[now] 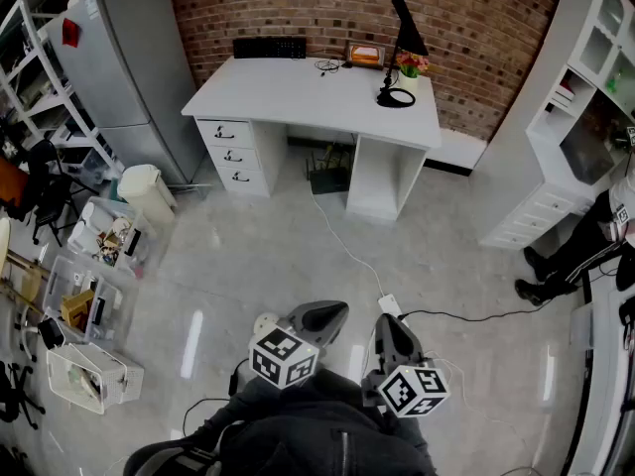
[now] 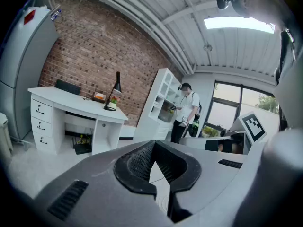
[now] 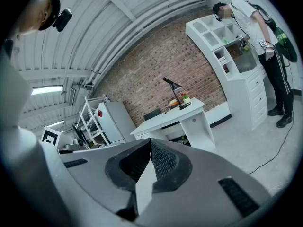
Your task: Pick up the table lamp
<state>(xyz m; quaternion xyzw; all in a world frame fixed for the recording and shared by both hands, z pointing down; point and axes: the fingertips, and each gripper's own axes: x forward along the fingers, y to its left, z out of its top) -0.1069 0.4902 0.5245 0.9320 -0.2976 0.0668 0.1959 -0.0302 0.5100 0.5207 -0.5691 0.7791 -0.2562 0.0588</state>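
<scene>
Close below me, my left claw (image 1: 329, 315) and right claw (image 1: 389, 327) hung side by side over the floor (image 1: 258, 256), both clenched on nothing. Far ahead, well apart from them, the table lamp (image 1: 408, 33) stood upright on the white desk (image 1: 298, 92), near its back right corner by the brick wall (image 1: 298, 8).

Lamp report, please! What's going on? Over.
Left gripper shut, empty. Right gripper shut, empty. Table lamp upright on desk, far off, untouched. Cable on floor between.
</scene>
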